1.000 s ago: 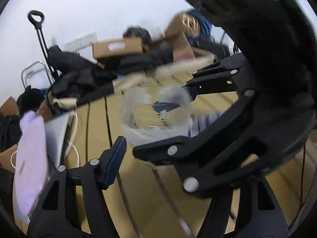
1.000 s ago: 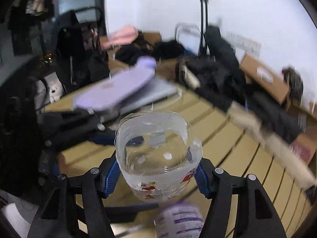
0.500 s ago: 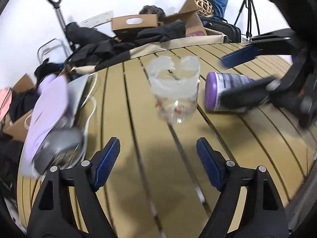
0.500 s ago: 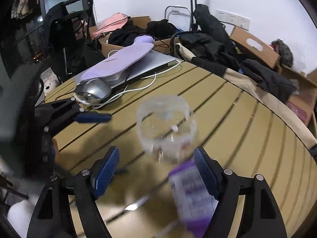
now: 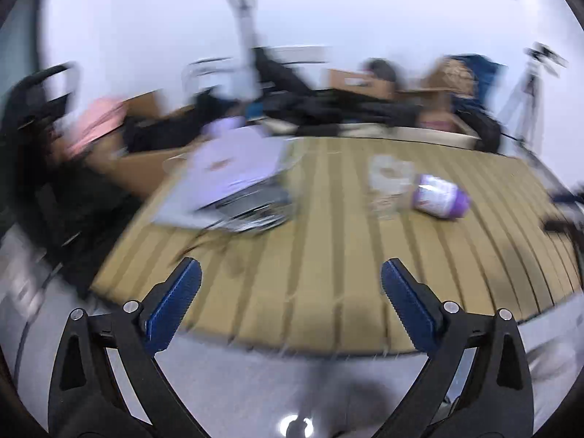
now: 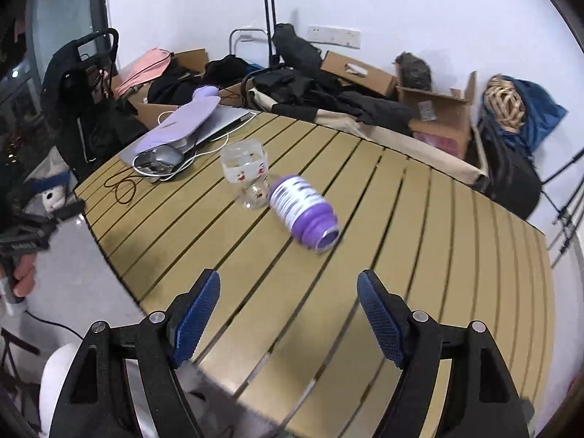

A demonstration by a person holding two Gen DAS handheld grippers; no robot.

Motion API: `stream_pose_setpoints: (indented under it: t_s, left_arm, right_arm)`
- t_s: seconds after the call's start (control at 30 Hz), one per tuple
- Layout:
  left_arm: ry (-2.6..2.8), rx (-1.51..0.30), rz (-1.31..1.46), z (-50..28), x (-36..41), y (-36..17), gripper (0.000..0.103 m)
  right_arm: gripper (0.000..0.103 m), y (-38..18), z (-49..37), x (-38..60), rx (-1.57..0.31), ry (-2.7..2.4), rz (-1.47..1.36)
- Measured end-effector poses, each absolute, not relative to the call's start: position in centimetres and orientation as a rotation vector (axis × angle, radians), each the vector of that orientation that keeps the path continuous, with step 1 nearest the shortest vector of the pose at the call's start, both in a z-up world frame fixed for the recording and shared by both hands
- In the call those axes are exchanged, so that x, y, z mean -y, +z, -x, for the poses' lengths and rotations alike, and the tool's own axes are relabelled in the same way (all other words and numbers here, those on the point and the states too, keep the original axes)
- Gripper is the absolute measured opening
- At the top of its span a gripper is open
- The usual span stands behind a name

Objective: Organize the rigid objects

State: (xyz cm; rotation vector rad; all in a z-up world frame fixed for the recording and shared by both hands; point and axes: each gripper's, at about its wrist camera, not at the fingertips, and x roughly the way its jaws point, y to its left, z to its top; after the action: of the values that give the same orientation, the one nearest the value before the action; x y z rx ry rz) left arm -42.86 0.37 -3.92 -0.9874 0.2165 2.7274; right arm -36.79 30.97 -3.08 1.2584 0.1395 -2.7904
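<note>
Though blurred, cup touches bottle.

On the desk, a cut bottle stands just left of a toppled jar, a laptop behind-left.

Two containers on a slatted table

The right gripper hangs over the table with jaws spread, holding nothing. Ahead, a clear cup stands upright, touching a purple bottle lying on its side; a laptop sits beyond.
</note>
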Motion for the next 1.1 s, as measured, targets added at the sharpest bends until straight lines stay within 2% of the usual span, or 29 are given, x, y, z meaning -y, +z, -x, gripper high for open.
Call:
stream_pose_setpoints:
  t_s: [0.1, 0.2, 0.3, 0.43, 0.6, 0.63, 0.67, 0.73, 0.8, 0.87, 1.1]
  left_arm:
    - [2.810, -0.208, 0.998, 37.8, 2.0, -1.3, 0.098]
    - [2.890, -0.201, 0.902, 30.8, 4.4, 1.8, 0.103]
    - [2.905, -0.110, 0.847, 23.4, 6.4, 3.6, 0.103]
    - [2.898, -0.099, 0.713, 13.7, 7.4, 3.5, 0.103]
    - [2.910, -0.267, 0.451, 3.6, 7.2, 1.3, 0.103]
    - [2.913, -0.291, 0.424, 2.8, 7.2, 0.9, 0.103]
    - [2.916, -0.281, 0.410, 1.7, 7.4, 0.4, 0.103]
    - [2.894, -0.143, 0.463, 0.9, 8.4, -0.3, 0.103]
    - [2.850, -0.056, 0.509, 1.0, 9.1, -0.5, 0.103]
    - [2.906, -0.059, 0.481, 0.9, 9.4, 0.0, 0.103]
    - [2.915, -0.018, 0.417, -0.6, 9.5, 0.6, 0.103]
  right_arm:
    - [0.082, -1.7, 31.7, -29.0, -0.216, -2.832, -1.211]
    - [0.082, 0.6, 25.4, -27.6, -0.184, -2.833, -1.114]
    - [0.082, 2.3, 19.1, -26.5, -0.142, -2.824, -1.016]
    - [0.082, 3.6, 10.0, -24.6, -0.101, -2.811, -0.890]
    - [0.082, 2.5, 0.0, -21.2, -0.072, -2.802, -0.738]
    - [0.084, 1.9, -1.8, -20.2, -0.099, -2.814, -0.704]
    - [0.089, 1.4, -3.1, -19.3, -0.135, -2.826, -0.671]
    - [0.090, 0.5, -5.3, -17.6, -0.191, -2.877, -0.581]
    - [0.090, -0.3, -6.4, -16.6, -0.150, -2.888, -0.527]
    - [0.090, -0.7, -6.6, -15.8, -0.109, -2.844, -0.532]
    - [0.090, -0.3, -7.0, -14.7, -0.144, -2.851, -0.516]
